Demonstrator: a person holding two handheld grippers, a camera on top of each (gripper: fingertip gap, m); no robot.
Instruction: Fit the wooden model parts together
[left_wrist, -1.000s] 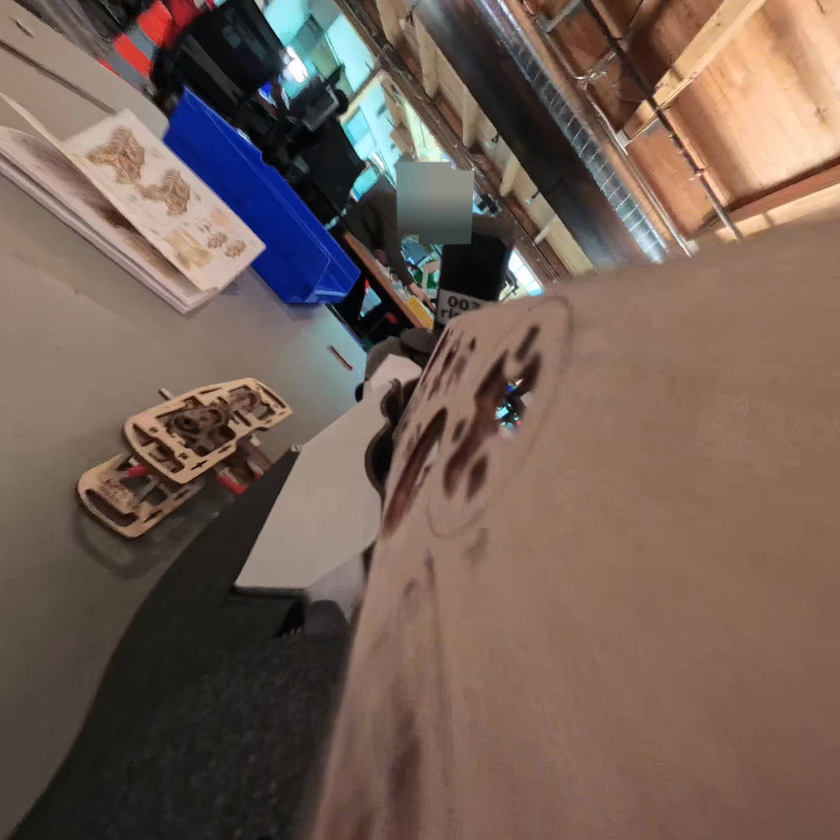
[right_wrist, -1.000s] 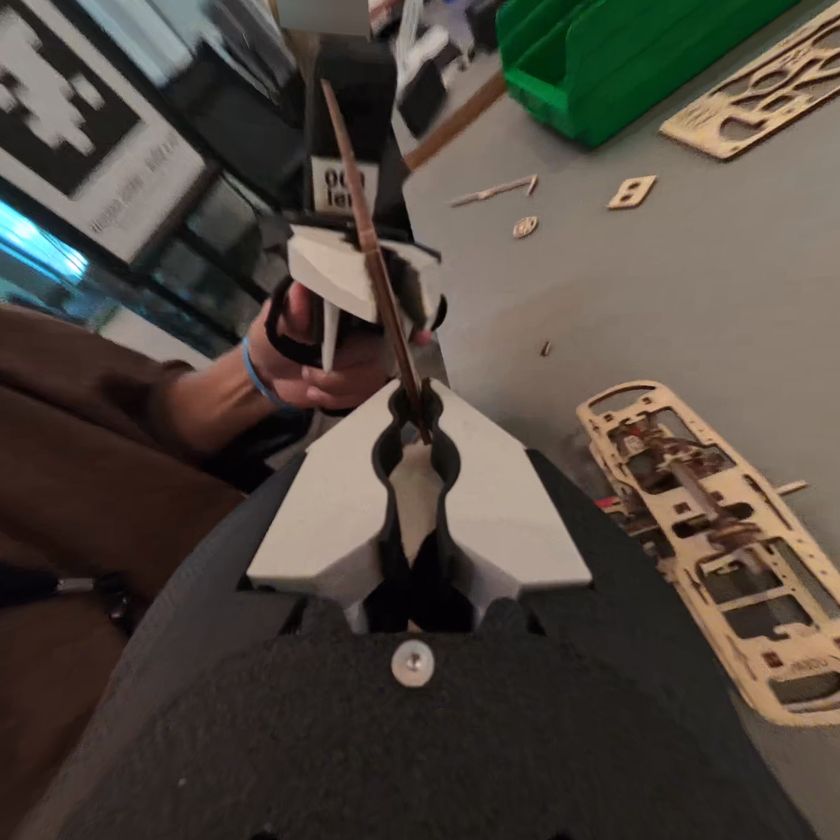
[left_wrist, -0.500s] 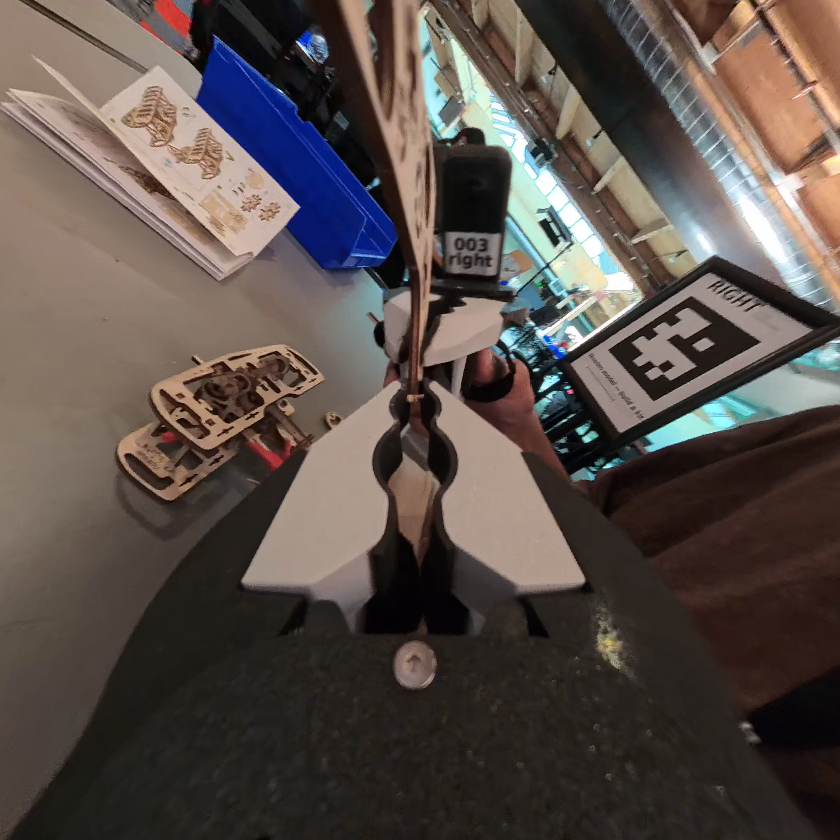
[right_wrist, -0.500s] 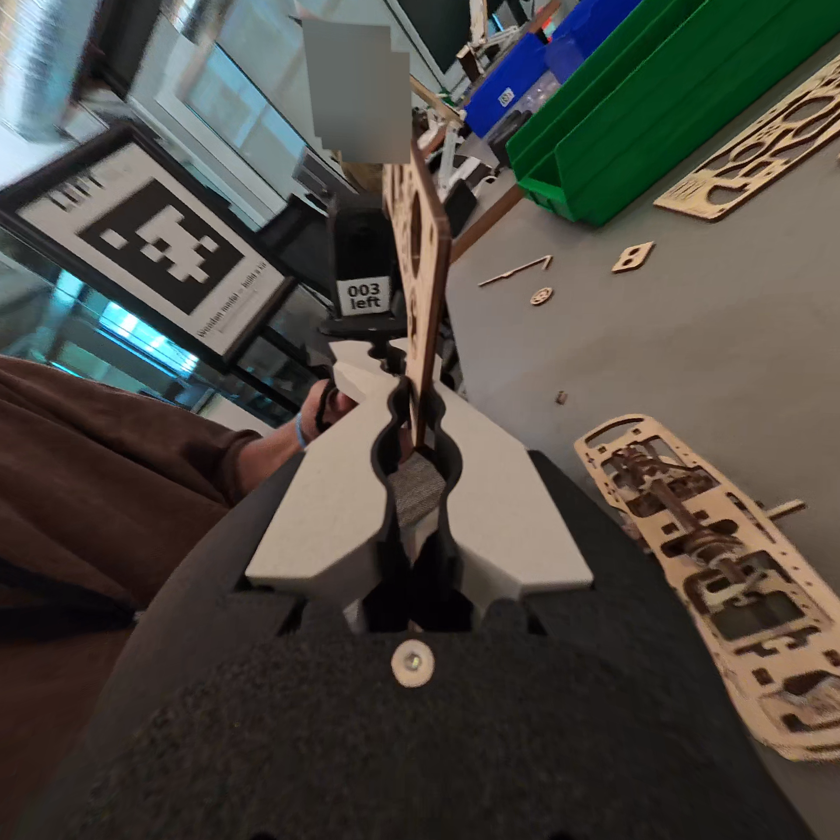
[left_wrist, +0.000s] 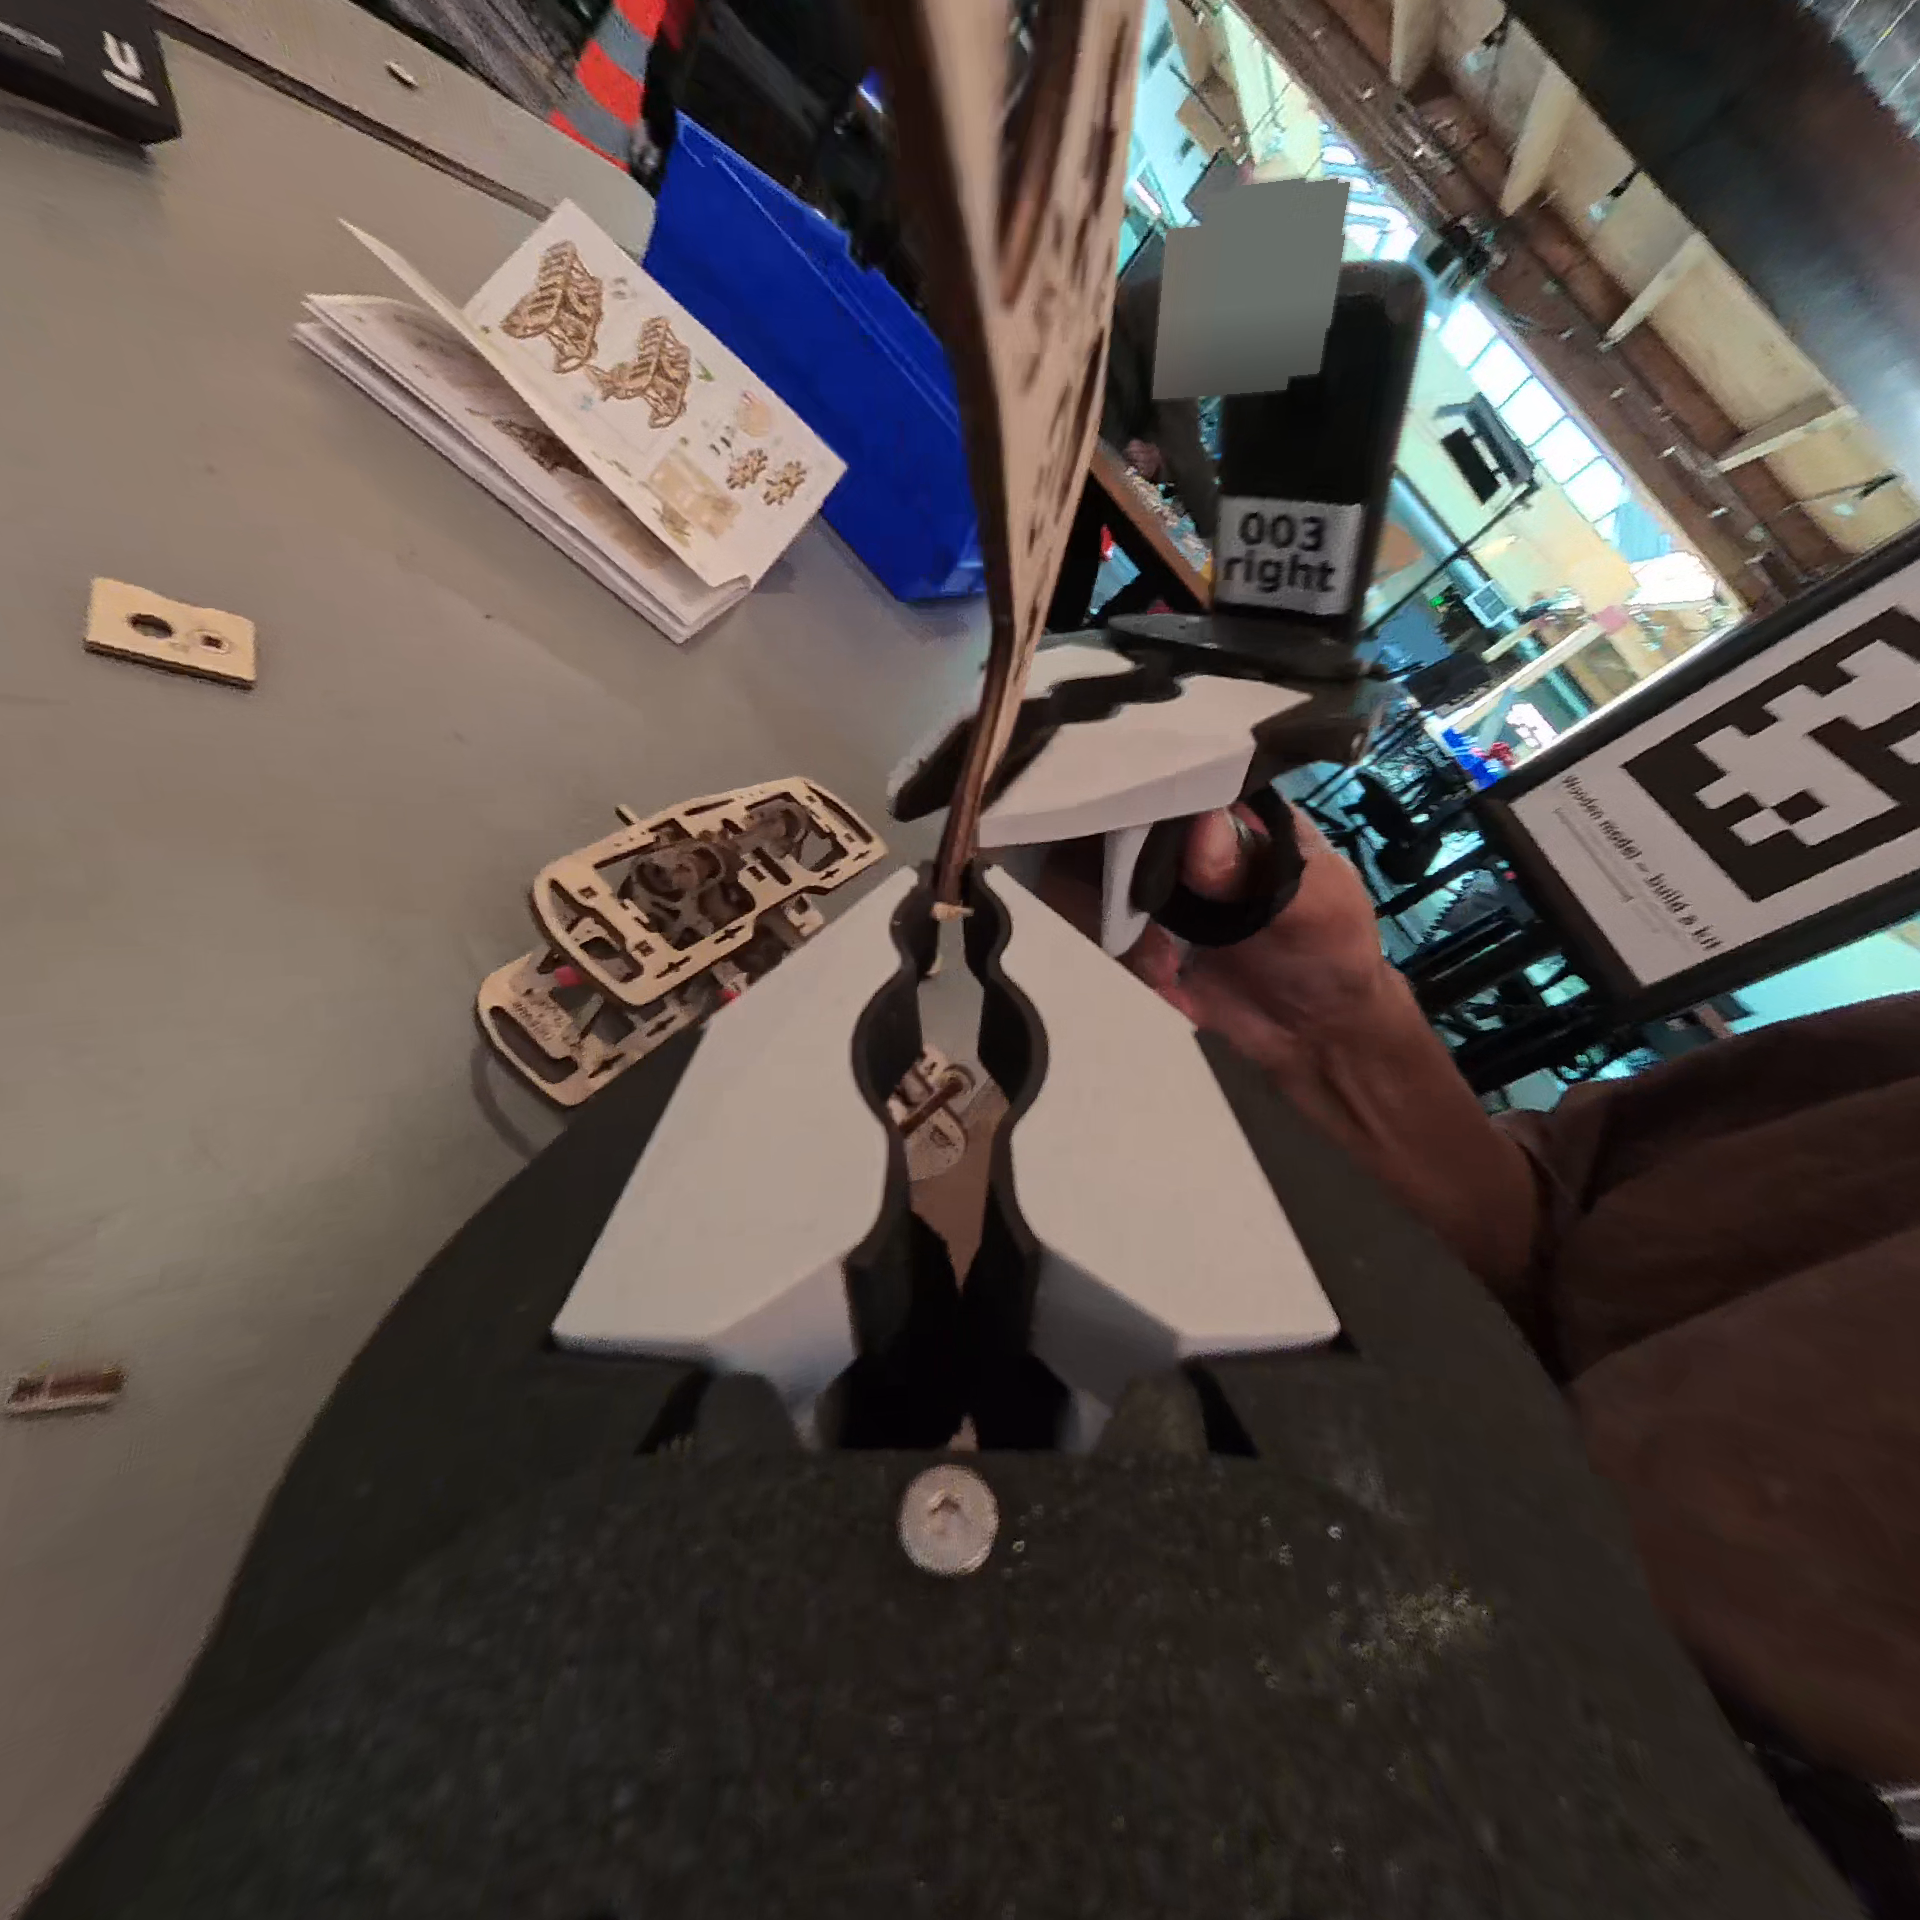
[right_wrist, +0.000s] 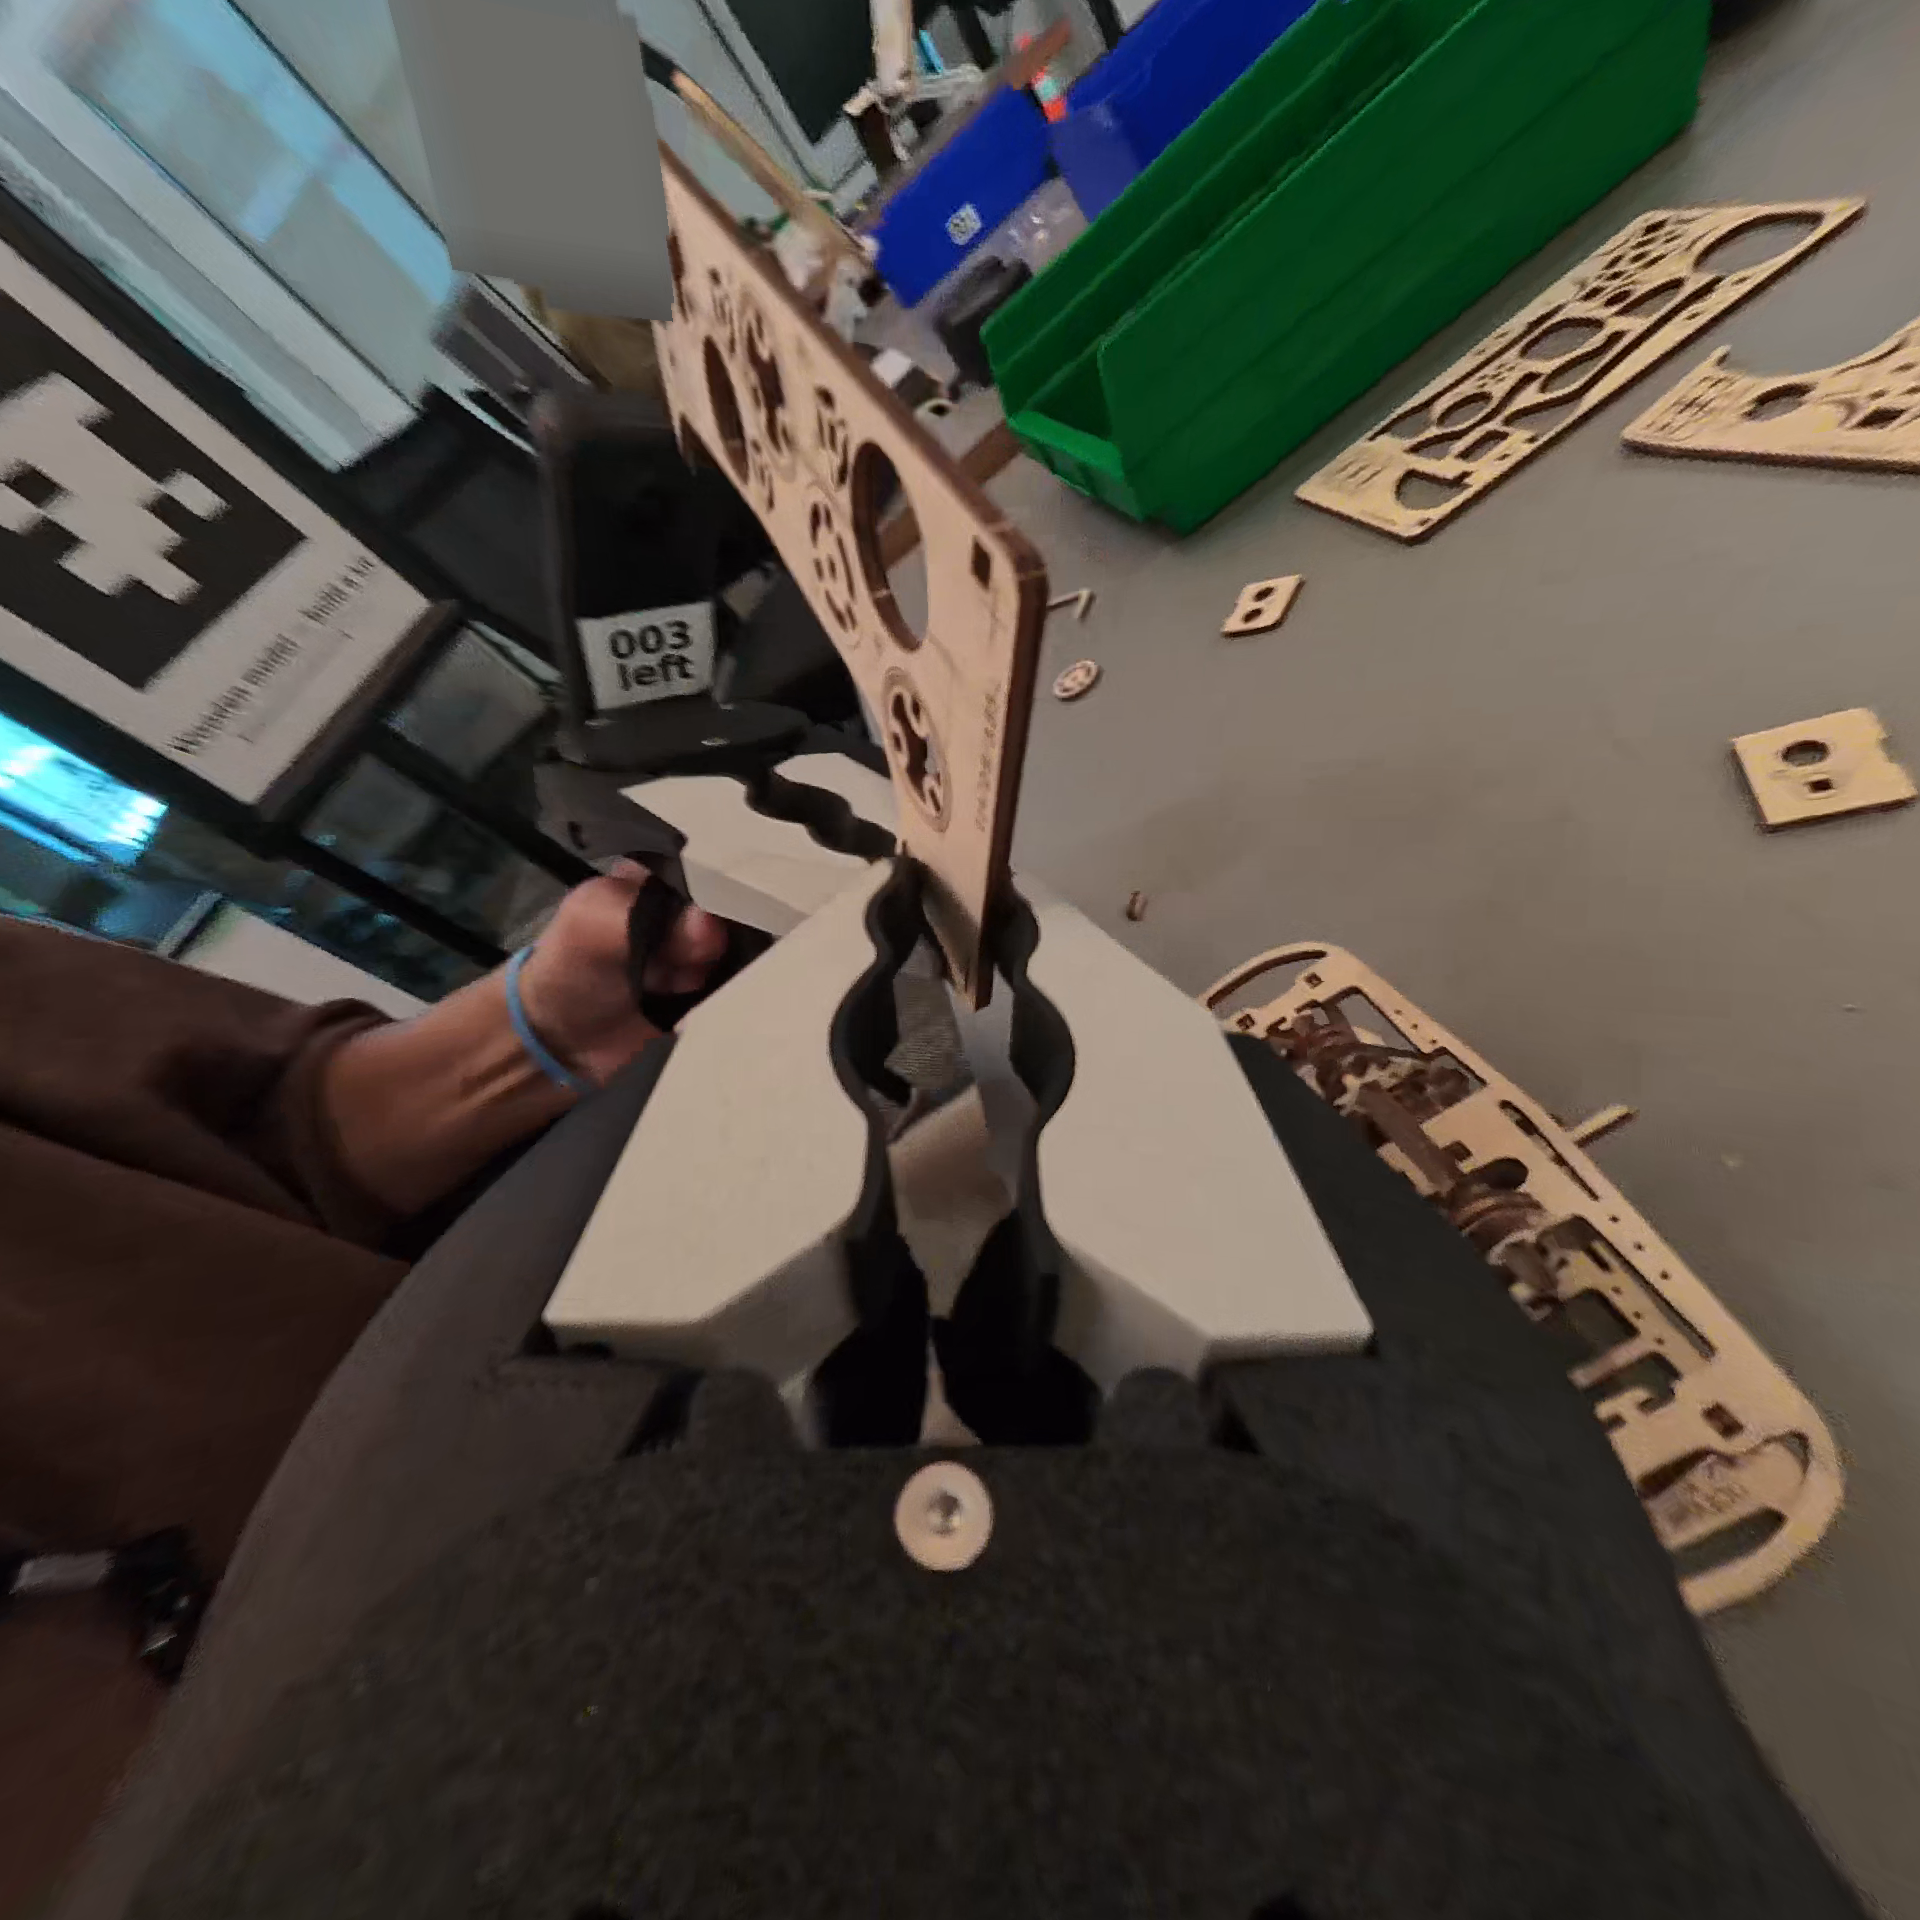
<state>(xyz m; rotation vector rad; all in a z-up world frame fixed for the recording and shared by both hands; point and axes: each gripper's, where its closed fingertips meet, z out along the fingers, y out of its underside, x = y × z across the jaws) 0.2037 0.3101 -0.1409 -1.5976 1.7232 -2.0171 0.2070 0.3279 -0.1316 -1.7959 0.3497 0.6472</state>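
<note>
Both tongs, L (left_wrist: 951, 904) & R (right_wrist: 951, 935), clamped, tips meeting.

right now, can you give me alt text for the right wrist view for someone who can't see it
The right claw pinches the lower edge of an upright laser-cut wooden sheet, with the left claw gripping the same sheet just beyond. On the grey table to the right lie a partly built wooden model, small loose pieces, emptied sheets and a green bin.

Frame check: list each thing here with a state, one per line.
Left tongs: shut on the wooden sheet's bottom edge.
Right tongs: shut on the same sheet.
Wooden sheet: upright, held off the table.
Half-built model: lying on the table, untouched.
Instruction booklet: open.
Green bin: contents hidden.
</note>
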